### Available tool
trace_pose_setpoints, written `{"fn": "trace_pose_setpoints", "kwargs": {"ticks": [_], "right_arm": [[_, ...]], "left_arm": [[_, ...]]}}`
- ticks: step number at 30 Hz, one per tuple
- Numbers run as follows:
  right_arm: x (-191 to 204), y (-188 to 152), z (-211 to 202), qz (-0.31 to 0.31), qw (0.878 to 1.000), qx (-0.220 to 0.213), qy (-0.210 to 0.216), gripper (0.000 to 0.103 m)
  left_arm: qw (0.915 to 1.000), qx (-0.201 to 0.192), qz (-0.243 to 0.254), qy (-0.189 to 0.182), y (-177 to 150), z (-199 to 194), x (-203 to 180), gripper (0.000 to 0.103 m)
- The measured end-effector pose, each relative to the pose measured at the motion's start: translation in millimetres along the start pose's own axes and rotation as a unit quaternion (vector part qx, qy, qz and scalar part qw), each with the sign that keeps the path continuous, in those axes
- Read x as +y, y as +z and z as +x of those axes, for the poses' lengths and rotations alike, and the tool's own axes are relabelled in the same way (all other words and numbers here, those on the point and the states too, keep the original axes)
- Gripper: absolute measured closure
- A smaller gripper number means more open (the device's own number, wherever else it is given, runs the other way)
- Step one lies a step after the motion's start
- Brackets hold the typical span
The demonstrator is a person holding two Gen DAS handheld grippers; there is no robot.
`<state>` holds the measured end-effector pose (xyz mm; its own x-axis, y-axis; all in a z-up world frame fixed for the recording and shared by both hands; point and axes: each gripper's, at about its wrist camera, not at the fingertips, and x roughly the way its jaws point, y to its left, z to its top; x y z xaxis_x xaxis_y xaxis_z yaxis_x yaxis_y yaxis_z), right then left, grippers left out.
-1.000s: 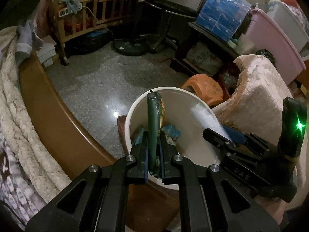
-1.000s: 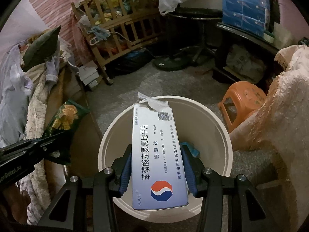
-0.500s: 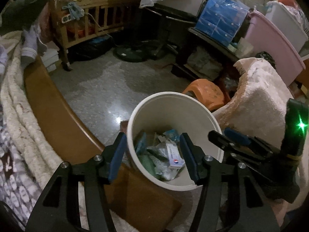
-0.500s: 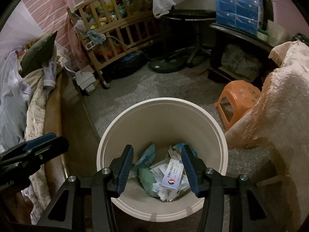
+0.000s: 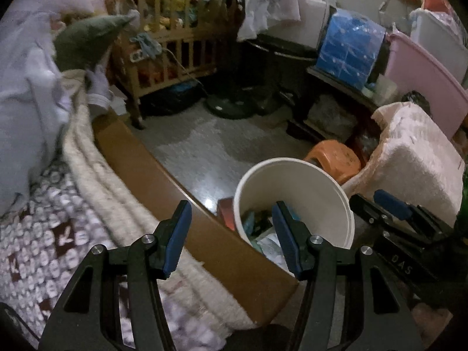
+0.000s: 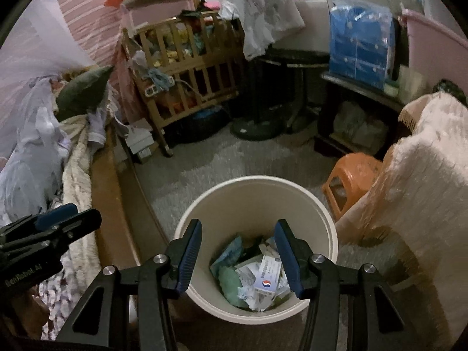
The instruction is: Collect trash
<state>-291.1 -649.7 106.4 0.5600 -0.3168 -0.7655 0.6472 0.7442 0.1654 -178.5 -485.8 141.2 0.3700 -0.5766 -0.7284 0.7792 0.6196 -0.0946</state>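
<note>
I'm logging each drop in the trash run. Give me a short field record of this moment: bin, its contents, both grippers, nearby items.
bin: white round bucket, on the floor beside the bed frame
contents: white medicine box, teal wrappers, crumpled paper
left gripper: open, empty, over the bed edge
right gripper: open, empty, above the bucket
nearby: orange stool, pink blanket

We see a round white bin [image 6: 327, 219] standing upright on the grey floor, just beside the brown bed frame. It is open at the top and partly filled with trash. On the pile lies a flat white medicine box [image 6: 267, 276] with a red and blue mark, tilted, among crumpled white papers [image 6: 248, 292] and pale green wrappers [image 6: 229, 280].
</note>
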Motion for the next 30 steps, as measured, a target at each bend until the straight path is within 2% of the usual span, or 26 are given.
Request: {"fn": "trace_pose_setpoints", "kwargs": {"ticks": [5,13,16,30], "right_arm": [[14,2,-20,-0.014,1.0,-0.027,-0.003,0.053],[33,6,-47,-0.035,0.998,-0.057,-0.003,0.052],[37,5,-52,-0.038,0.997,-0.063,-0.003,0.049],[45,8,-60,-0.043,0.997,-0.071,0.003,0.048]], "left_arm": [[0.9992,-0.032,0.01,0.02,-5,-27,4,0.047],[0.9975,-0.066,0.001,0.023,-10,-55,12,0.047],[0.997,-0.073,-0.001,0.026,-11,-61,17,0.047],[0.9957,-0.087,-0.012,0.03,-14,-70,27,0.047]]}}
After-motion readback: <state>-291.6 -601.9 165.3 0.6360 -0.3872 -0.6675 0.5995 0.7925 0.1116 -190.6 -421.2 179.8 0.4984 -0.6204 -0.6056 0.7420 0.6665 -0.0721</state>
